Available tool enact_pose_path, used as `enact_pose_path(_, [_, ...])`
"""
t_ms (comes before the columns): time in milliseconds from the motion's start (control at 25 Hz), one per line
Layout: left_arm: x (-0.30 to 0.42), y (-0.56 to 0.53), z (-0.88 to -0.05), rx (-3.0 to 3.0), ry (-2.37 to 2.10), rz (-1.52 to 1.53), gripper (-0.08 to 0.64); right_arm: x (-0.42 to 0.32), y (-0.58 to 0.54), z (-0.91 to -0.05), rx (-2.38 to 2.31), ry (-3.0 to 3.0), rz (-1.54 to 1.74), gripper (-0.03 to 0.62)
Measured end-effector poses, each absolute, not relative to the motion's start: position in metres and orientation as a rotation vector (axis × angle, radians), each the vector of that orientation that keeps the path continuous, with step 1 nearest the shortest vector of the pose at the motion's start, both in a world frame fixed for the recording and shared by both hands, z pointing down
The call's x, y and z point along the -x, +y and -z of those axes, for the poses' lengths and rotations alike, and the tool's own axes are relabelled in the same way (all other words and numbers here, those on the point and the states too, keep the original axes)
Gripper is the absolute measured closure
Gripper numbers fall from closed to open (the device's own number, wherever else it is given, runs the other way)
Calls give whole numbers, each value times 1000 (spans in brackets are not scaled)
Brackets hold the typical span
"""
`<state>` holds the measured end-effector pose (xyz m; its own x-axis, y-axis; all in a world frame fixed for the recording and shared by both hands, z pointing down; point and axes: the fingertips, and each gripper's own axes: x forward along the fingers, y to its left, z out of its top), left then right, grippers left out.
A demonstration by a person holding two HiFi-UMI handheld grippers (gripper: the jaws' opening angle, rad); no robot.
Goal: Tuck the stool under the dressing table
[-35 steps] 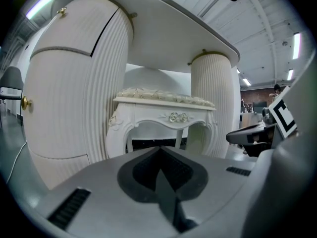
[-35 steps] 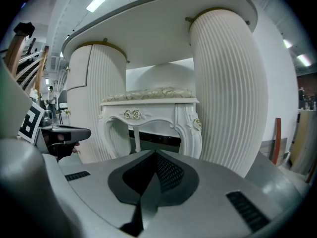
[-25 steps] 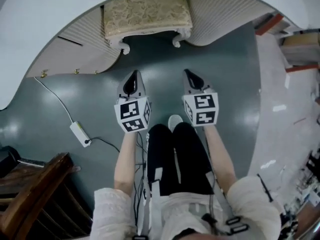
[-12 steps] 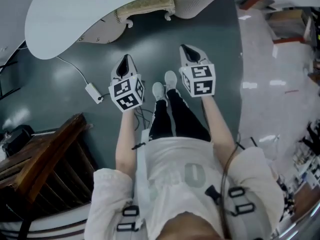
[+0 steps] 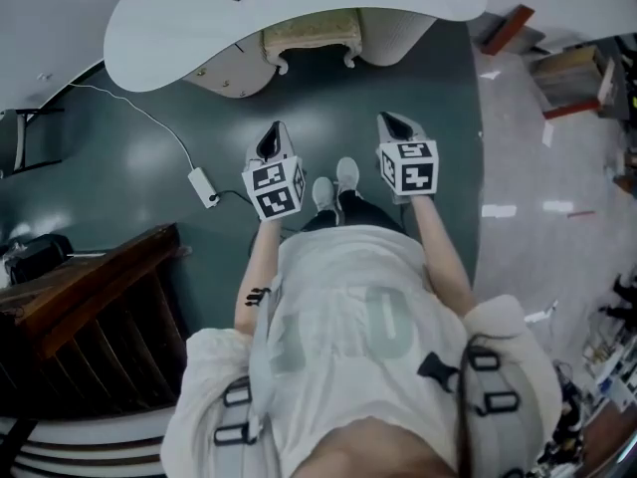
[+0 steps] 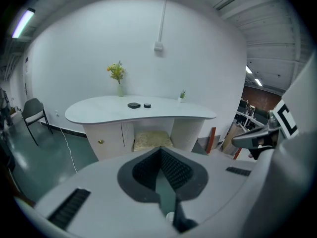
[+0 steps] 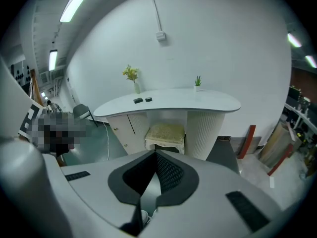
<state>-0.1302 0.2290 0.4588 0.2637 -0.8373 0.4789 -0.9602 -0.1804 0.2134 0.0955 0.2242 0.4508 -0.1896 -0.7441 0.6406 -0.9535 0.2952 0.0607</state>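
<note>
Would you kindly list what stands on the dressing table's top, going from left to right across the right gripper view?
Vase of yellow flowers → flat dark square item → small dark round item → little green plant.

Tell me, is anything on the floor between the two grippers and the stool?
No, nothing visible. Only bare green floor lies between the left gripper, the right gripper and the stool, which already sits under the dressing table. The white adapter and its cable lie off to the left, out of the way.
</note>
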Motion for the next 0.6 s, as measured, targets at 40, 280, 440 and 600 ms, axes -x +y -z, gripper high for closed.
enact_pose_path(40, [131, 230, -458, -2067, -1621, -340, 555, -97, 226, -451, -1516, -1993, -482, 589])
enact_pose_path(280, [130, 230, -453, -2055, -1614, -318, 555, -98, 232, -451, -1540, -1987, -524, 589])
enact_pose_path(440, [121, 226, -447, -2076, -1610, -322, 555, -98, 228, -444, -1543, -2007, -518, 589])
enact_pose_path(600, [115, 221, -444, -2090, -1599, -328, 555, -102, 222, -440, -1555, -2008, -511, 589])
